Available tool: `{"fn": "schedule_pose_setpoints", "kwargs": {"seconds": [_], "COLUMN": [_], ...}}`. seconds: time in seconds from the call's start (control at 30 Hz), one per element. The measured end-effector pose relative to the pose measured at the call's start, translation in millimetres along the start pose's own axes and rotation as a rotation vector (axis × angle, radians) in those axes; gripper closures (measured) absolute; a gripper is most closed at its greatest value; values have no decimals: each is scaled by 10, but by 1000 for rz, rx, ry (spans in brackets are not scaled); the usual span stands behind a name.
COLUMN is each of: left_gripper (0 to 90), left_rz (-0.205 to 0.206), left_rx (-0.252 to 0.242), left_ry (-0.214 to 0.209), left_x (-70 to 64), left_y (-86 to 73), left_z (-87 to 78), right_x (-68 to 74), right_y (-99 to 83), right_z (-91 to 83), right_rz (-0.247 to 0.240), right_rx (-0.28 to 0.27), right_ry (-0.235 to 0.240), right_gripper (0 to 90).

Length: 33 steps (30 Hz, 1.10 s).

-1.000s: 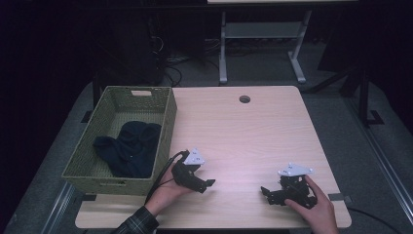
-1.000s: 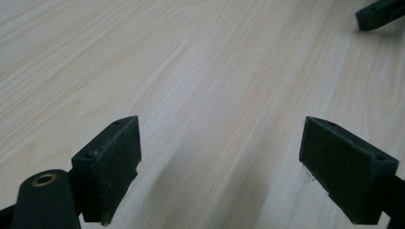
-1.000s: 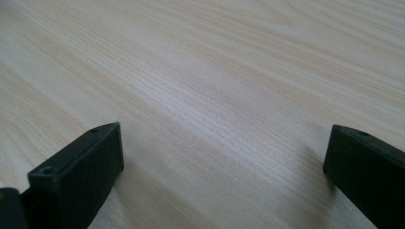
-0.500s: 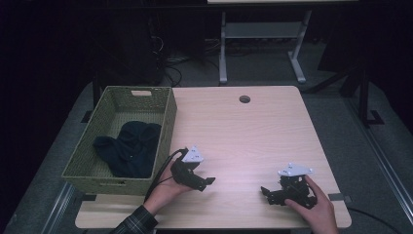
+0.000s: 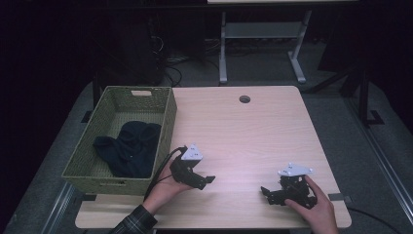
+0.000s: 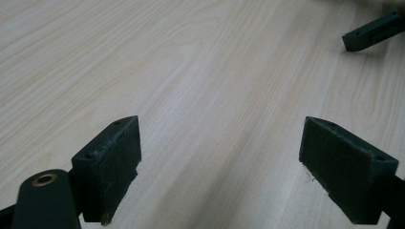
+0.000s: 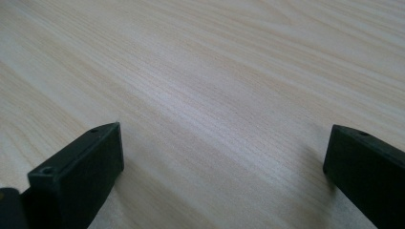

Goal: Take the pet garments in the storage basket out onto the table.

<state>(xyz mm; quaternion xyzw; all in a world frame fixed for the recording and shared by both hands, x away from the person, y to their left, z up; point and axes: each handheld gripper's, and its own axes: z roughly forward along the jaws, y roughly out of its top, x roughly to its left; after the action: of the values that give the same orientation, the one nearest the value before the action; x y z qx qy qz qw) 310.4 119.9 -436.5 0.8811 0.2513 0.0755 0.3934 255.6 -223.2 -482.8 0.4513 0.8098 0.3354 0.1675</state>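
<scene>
Item: dark navy crumpled cloth garment (image 5: 129, 151), lying bunched inside the olive-green woven rectangular basket (image 5: 168, 122), toward the basket's near half and leaning against its right wall. The basket is sitting on the left part of the pale wood-grain worktop (image 5: 243, 141), its near left corner overhanging the worktop's edge. Left gripper (image 5: 207, 179), black with a grey three-cornered plate on top, is being held by the person's left hand (image 5: 163, 187) just beside the basket's near right corner, low over the worktop and pointing right; its fingers (image 6: 112, 162) are standing wide apart with bare wood between them, gripping nothing. Right gripper (image 5: 265, 192), of the same make, is being held by the person's right hand (image 5: 314, 204) near the worktop's near right corner, pointing left toward the other gripper; its fingers (image 7: 81, 171) are likewise spread wide over bare wood, holding nothing. The two grippers are facing each other, apart; one finger of the right gripper is showing at the top right of the left gripper view. A round cable hole (image 5: 244, 99) is sitting near the worktop's far edge. A plaid sleeve (image 5: 134, 222) is covering the left forearm.
</scene>
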Motion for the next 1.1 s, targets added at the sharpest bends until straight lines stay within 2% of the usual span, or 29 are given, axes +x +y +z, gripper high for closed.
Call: {"fn": "schedule_pose_setpoints", "kwargs": {"seconds": [0.1, 0.3, 0.4, 0.73, 1.1], "left_gripper": [137, 137, 137, 137, 137], "left_rz": [13, 1, 13, 10, 12], "left_rx": [5, -1, 6, -8, -21], "left_ry": [2, -2, -7, -32, -40], "left_x": [3, 1, 9, 18, 18], "left_y": [17, 55, 75, 144, 203], "left_z": [-15, -43, -58, -131, -183], "right_x": [0, 4, 4, 5, 5], "right_y": [0, -1, -1, -2, -2], "right_z": [0, 0, -1, -1, 0], "right_rz": [0, 3, 4, 4, 4], "right_rx": [0, -1, -1, -1, -1], "right_ry": [0, -4, -4, -4, -4], "right_gripper": [0, 0, 0, 0, 0]}}
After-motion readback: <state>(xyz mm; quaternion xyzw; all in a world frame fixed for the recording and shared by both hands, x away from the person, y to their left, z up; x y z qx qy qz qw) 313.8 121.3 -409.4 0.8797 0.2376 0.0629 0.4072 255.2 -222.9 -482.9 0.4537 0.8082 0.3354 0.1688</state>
